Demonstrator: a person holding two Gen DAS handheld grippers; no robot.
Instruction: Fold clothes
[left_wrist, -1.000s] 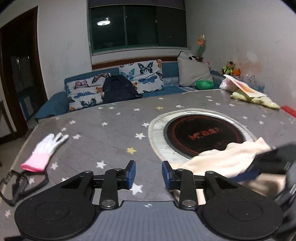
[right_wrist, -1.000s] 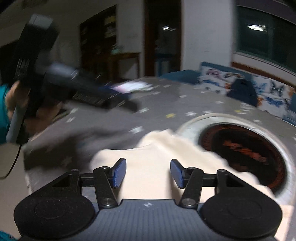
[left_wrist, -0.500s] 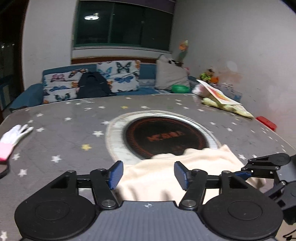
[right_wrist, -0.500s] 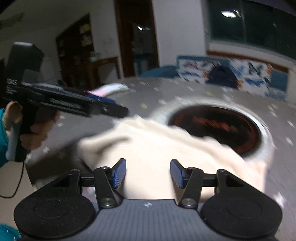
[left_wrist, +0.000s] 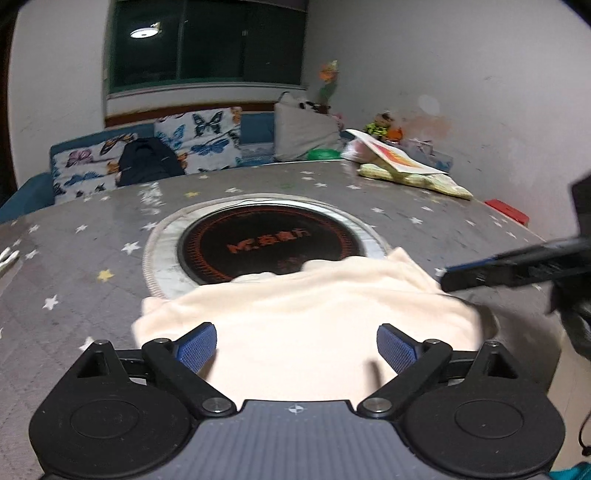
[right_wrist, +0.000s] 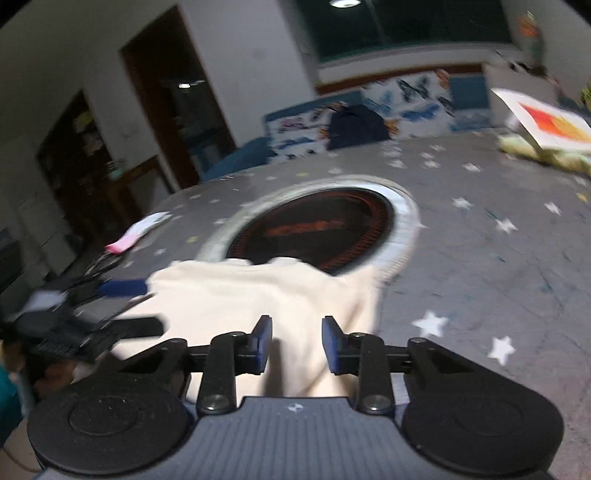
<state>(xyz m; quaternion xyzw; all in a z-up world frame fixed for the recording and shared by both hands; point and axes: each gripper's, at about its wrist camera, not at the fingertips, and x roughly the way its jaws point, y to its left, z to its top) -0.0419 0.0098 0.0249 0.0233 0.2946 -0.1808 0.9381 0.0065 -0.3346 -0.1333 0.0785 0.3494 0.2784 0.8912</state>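
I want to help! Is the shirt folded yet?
Not yet. The cream fabric garment lies bunched on the grey star-patterned tablecloth, partly over the round black cooktop. The left gripper and right gripper are both open above it, gripping nothing. The folding remains.

Left gripper (left_wrist: 297, 347) jaws now spread wider; right gripper (right_wrist: 296, 347) jaws narrower than before, cream garment (left_wrist: 314, 314) between both.

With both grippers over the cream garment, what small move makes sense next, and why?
Probably lower the left gripper onto the cream garment and close on its near edge. Its jaws stand wide apart above the cloth, holding nothing. The right gripper is also open, and the garment lies rumpled over the round cooktop.
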